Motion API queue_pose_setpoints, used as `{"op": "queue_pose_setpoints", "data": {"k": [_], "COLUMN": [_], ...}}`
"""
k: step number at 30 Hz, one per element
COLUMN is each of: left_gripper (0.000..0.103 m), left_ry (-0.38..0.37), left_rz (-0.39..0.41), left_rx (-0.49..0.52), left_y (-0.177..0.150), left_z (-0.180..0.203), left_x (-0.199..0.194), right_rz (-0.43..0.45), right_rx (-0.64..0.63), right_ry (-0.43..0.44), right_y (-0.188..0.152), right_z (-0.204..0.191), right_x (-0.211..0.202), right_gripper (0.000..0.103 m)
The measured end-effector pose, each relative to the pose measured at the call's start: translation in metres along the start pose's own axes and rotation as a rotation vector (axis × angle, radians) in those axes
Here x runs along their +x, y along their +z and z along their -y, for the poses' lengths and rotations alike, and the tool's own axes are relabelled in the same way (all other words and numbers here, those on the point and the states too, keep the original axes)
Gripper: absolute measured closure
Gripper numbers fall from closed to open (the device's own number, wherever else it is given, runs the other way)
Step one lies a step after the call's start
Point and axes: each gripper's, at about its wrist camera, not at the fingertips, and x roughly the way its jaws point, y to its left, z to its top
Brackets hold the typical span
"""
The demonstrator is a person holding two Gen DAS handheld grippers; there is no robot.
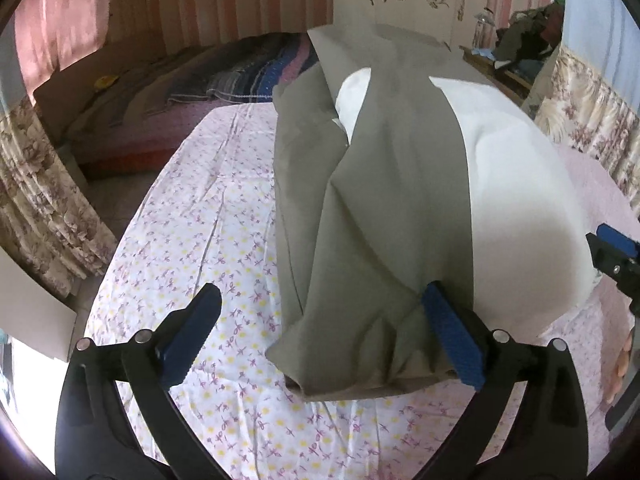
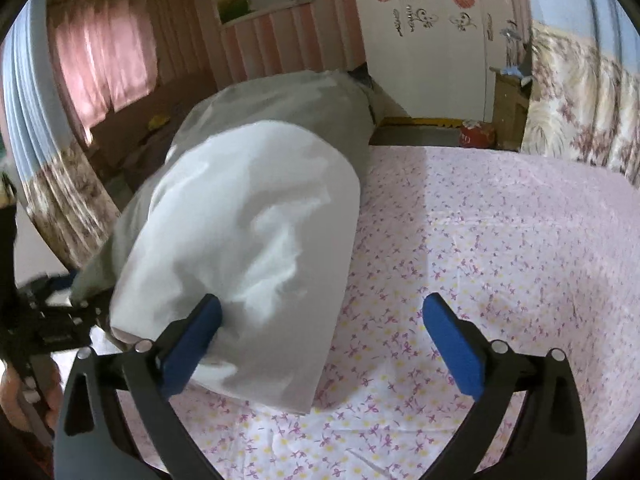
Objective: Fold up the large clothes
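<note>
Left wrist view: looking down a long grey and white garment (image 1: 384,200) lying lengthwise on the flowered bedsheet (image 1: 192,216), running away toward the far end of the bed. Near hem bunching into soft ridges right between the fingers of the left gripper (image 1: 320,340). Jaws standing wide apart, gripping nothing; right blue pad (image 1: 452,340) touching or just overlapping the grey edge, left pad sitting over bare sheet. Right gripper (image 1: 612,256) peeking in at the far right edge, beside the white panel.

Right wrist view: facing the white side of the garment (image 2: 248,240), puffed up and rumpled, lying over the left part of the pink sheet (image 2: 500,240). Right gripper (image 2: 320,344) spread wide as well, holding nothing; left pad (image 2: 192,344) pressing against or just in front of the white cloth, right pad over open sheet. Left gripper (image 2: 48,312) showing blurred at the left edge, by the grey hem.

Judging by the folds: thin, light, limp fabric, likely smooth and a little slippery, sagging and sliding once lifted. Best taking hold at the two near hem corners, pinching both layers together, so the cloth is hanging evenly rather than slipping apart.
</note>
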Motion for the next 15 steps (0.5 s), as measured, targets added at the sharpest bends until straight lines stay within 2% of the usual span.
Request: {"op": "queue_pose_setpoints", "data": {"k": [8,15], "left_gripper": [0.003,0.003], "left_ry": [-0.020,-0.039], "left_rz": [0.041,0.059], "left_rx": [-0.017,0.000], "left_y": [0.004,0.009], "left_z": [0.004,0.011], "left_x": [-0.023,-0.031], "right_rz": [0.040,0.034], "right_rx": [0.006,-0.013], "right_ry": [0.071,0.116], "right_y": [0.005,0.012], "right_z": [-0.002,-0.006], "right_x": [-0.014,-0.013], "right_gripper": [0.002,0.002]}}
